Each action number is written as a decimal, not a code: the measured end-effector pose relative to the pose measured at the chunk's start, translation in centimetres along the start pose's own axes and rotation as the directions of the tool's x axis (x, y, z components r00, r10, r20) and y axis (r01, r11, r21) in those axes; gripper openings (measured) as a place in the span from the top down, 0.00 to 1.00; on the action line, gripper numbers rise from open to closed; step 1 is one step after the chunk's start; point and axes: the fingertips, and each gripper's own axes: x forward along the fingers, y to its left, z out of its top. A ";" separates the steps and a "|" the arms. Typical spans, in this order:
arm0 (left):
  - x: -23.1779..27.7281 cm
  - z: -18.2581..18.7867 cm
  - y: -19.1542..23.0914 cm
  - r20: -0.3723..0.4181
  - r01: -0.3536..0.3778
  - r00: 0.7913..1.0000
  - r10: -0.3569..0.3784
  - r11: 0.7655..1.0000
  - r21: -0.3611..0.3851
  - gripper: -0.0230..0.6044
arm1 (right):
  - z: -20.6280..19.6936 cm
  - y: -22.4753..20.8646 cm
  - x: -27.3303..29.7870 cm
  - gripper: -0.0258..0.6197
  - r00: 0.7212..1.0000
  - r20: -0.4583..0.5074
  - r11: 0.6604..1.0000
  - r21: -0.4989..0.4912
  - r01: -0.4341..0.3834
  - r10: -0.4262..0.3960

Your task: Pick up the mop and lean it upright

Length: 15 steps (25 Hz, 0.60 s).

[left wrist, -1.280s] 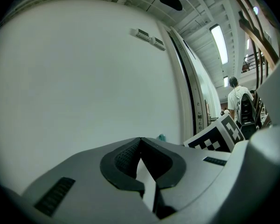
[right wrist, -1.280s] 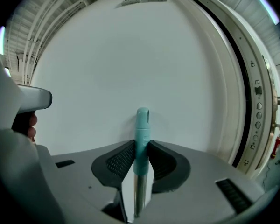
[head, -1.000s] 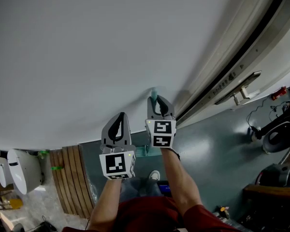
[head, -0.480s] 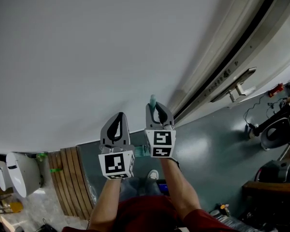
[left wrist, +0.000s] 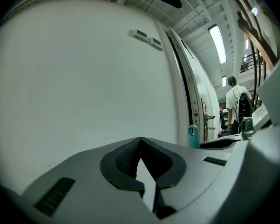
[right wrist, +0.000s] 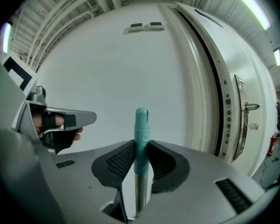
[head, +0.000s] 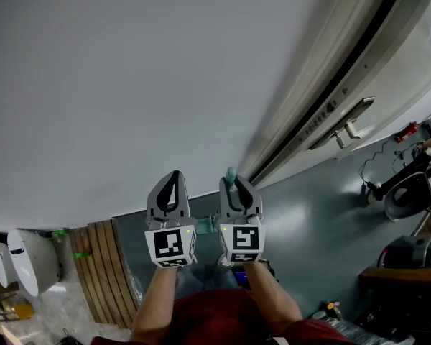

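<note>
Left tongs (head: 174, 178) pressed together; right tongs (head: 234, 183) clamped; both side by side.

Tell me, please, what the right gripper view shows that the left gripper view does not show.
Only the right gripper view: the right hand-held gripper closed on the teal mop handle, with the metal shaft below the grip. Only the left gripper view: the left hand-held gripper, its jaws together and nothing between them. Both: the white wall, the door with its lever, and the handle's teal tip.
</note>
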 end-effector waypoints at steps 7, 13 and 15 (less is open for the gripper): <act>0.0 0.0 -0.2 -0.003 0.007 1.000 -0.006 1.000 0.006 0.94 | 0.0 0.3 -1.3 0.80 1.000 0.008 1.000 0.003 0.001 -0.001; 0.0 0.4 -0.4 0.005 0.014 1.000 -0.014 1.000 0.010 0.94 | 0.0 0.0 -1.4 0.80 1.000 -0.004 1.000 0.005 -0.002 0.002; -0.1 0.4 -0.3 0.006 0.013 1.000 -0.013 1.000 0.009 0.94 | -0.2 -0.1 -1.5 0.80 1.000 -0.008 1.000 0.000 -0.006 0.006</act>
